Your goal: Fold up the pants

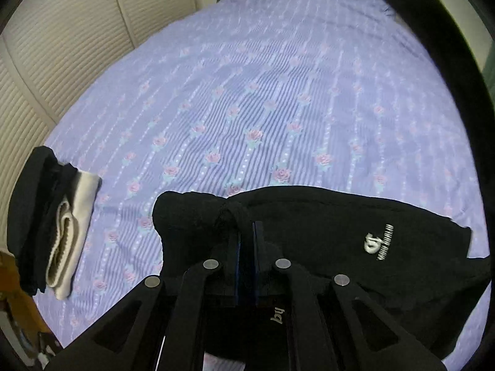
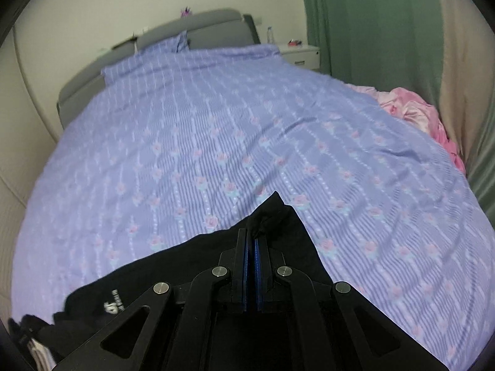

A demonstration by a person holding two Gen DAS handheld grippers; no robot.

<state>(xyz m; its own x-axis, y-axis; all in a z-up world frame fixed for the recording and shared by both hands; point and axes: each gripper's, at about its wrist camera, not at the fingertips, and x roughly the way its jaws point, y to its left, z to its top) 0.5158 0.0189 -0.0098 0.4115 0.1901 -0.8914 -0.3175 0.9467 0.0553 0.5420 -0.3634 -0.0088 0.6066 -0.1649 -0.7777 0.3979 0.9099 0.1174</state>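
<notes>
The black pants [image 1: 309, 216] with a white logo [image 1: 374, 242] hang bunched over the near edge of the bed, stretched between my two grippers. My left gripper [image 1: 246, 227] is shut on a gathered knot of the pants' fabric at its tips, near the cloth's left end. In the right wrist view the pants [image 2: 185, 256] trail off to the lower left, and my right gripper [image 2: 251, 237] is shut on their pointed right corner [image 2: 275, 213]. Both grippers point steeply down at the bed.
A purple flowered sheet [image 1: 247, 92] covers the bed. A folded stack of black and white clothes [image 1: 52, 216] lies at its left edge by louvred doors [image 1: 62, 46]. A pink blanket [image 2: 417, 114], green curtain [image 2: 371, 31], nightstand [image 2: 300, 52] and grey headboard [image 2: 201, 27] border the bed.
</notes>
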